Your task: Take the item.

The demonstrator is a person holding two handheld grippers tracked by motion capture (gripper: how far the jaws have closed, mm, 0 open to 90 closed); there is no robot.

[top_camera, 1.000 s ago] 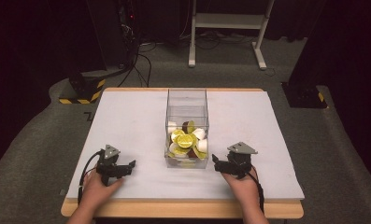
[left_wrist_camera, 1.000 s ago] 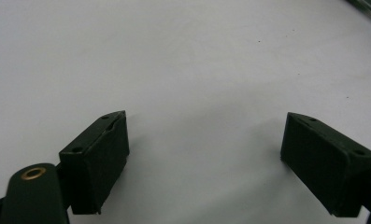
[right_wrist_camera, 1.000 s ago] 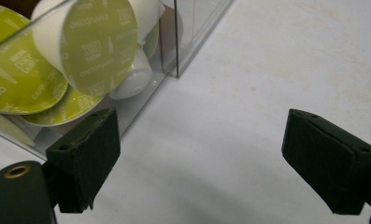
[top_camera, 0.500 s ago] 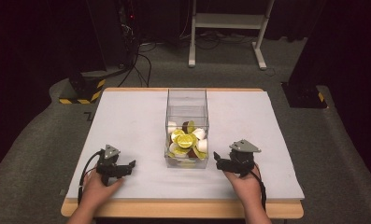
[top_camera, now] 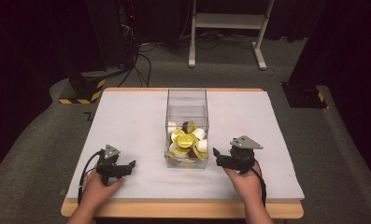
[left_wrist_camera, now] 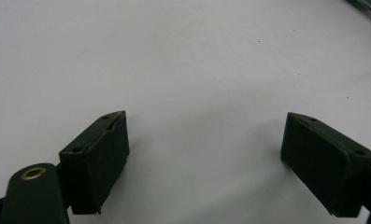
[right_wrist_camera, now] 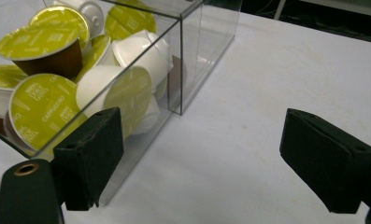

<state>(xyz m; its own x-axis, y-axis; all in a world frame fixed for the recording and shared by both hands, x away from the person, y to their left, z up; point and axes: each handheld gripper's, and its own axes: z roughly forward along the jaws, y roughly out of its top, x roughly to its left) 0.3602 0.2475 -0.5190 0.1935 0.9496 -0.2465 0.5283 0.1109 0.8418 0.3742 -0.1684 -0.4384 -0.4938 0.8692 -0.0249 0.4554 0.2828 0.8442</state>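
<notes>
At table [top_camera: 127,116] centre: box [top_camera: 187,100], long axis running away from the person. Inside box, toward near end: heap of capsules [top_camera: 185,142], piled several deep; far end of box bare. Left of box, well apart, near front edge: left gripper [top_camera: 128,165], resting on table surface. Right of box, just beside near right corner: right gripper [top_camera: 216,156]. Behind table, on floor: stand [top_camera: 230,23] at centre-right, cables [top_camera: 141,56] at left.

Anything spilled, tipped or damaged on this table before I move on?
Nothing stands out. The coffee capsules lie jumbled but all inside the upright clear box, and both grippers, left and right, are open and hold nothing.
</notes>
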